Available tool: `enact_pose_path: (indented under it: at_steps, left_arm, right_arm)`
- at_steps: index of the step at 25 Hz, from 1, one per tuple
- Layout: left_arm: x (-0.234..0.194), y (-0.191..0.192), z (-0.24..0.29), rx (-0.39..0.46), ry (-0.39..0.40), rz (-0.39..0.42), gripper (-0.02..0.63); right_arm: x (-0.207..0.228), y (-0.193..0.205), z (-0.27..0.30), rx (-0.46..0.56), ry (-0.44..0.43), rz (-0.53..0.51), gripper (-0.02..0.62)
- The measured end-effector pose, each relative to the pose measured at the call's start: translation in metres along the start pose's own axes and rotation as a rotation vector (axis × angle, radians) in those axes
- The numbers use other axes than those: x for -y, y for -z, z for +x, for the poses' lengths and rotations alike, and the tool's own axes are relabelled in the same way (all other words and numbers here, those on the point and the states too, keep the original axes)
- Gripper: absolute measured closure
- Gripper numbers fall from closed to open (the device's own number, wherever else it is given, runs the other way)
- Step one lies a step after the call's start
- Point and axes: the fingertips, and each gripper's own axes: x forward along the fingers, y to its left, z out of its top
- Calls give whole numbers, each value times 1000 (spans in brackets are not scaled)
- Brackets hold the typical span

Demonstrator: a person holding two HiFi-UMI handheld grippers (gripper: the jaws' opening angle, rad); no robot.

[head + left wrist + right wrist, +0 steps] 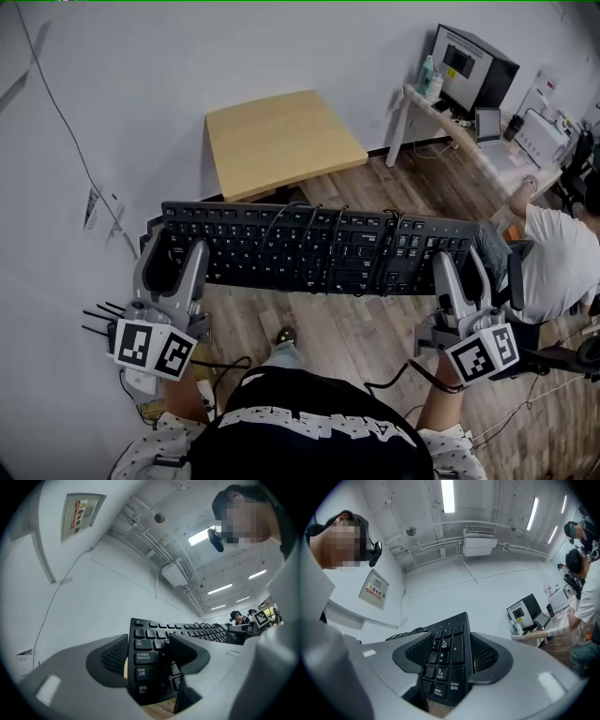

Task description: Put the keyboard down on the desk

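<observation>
A black keyboard (319, 248) is held in the air above the wooden floor, on the near side of a small wooden desk (281, 141) that stands by the far wall. The left gripper (176, 262) is clamped on the keyboard's left end and the right gripper (461, 272) on its right end. Since only the two ends are pinched, a slackening grip or the two hands moving unevenly could twist the keyboard loose and drop it on the floor. The cable (309, 230) wound round its middle might also slip loose and snag.
</observation>
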Motion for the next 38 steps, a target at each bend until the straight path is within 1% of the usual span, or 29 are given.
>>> enact_pose_path:
  at_steps: [5,13,15,18,20,26,28,32,38]
  left_arm:
    - [1,1,-3,10,-14,2,351]
    - [3,8,-9,18,-53,8,351]
    - [-13,9,9,11,-55,1,351]
    - [-57,7,58,-7,-51,-17,350]
    - [-73,9,73,-10,-57,-22,350]
    - [-74,26,71,-19,-68,-19,350]
    - [-84,31,82,-32,-70,-27,350]
    - [-120,43,124,-44,-62,-43,350]
    - [-122,45,127,-48,-56,-47,350]
  right_arm:
    - [1,-1,2,7,-16,-1,327]
    - [8,8,8,-11,-50,6,327]
    - [8,10,32,-21,-46,5,327]
    - [3,14,95,-41,-30,3,327]
    - [3,18,117,-47,-30,2,327]
    - [10,32,120,-59,-37,6,327]
    - [12,37,135,-70,-32,6,327]
    - [13,50,185,-82,-12,2,327]
    - [13,51,185,-87,2,-1,327]
